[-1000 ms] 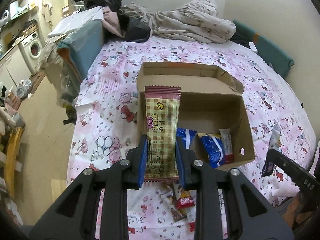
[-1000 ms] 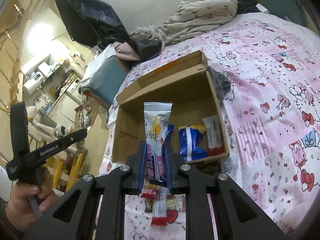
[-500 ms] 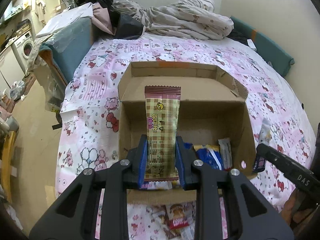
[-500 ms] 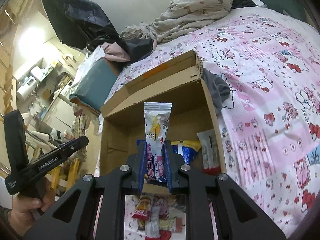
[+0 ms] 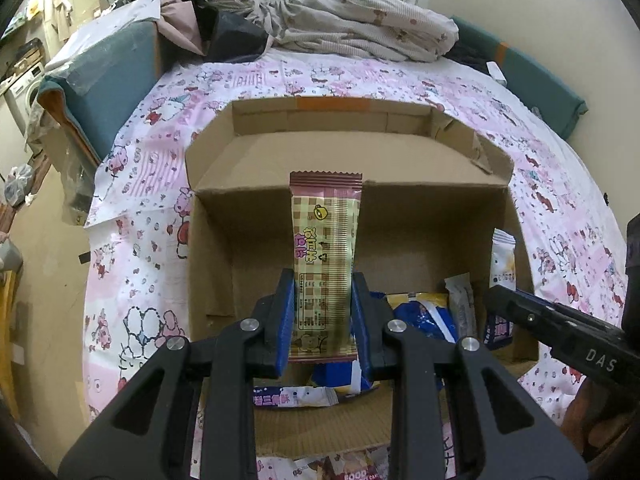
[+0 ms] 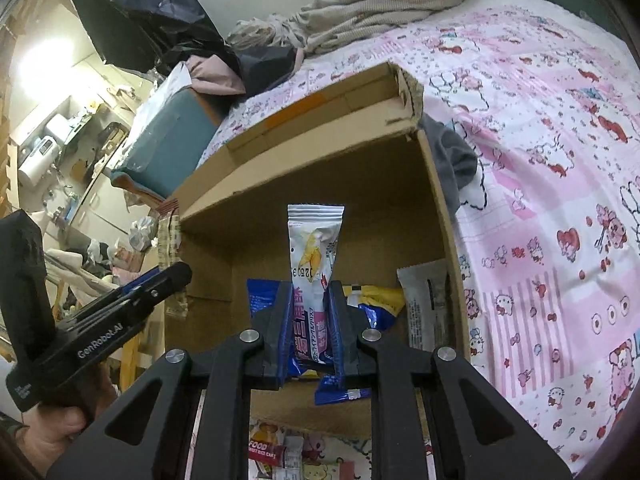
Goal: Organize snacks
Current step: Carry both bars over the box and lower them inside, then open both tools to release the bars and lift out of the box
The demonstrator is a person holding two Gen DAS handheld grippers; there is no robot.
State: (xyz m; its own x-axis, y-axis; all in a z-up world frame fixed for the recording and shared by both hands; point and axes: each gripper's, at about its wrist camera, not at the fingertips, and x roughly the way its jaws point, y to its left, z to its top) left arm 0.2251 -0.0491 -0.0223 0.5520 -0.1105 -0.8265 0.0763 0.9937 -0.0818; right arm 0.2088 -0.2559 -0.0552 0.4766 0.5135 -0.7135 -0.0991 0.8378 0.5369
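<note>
Gripping a tan-and-brown checked snack wrapper (image 5: 324,268) by its lower part, the left claw (image 5: 322,320) holds the packet upright above the open brown cardboard box (image 5: 216,264) that sits on the bed with the pink cartoon-print cover (image 5: 132,208). The right claw (image 6: 308,328) is likewise clamped on a white-and-pink snack packet with a yellow picture (image 6: 314,256), its blue pads (image 6: 285,340) pressing both sides, the packet standing upright over the same box's interior. On the box floor lie a blue-and-yellow snack bag (image 5: 420,312), a grey-white wrapped bar (image 6: 426,304) leaning against the right wall, and a flat white-and-purple packet (image 5: 294,396) at the near wall. Loose snack packets (image 6: 276,454) lie on the bed cover just in front of the box. In the right wrist view the left device's black body appears at the left, held by a hand (image 6: 52,436). A heap of pale bedclothes (image 5: 352,24) lies beyond the box.
</note>
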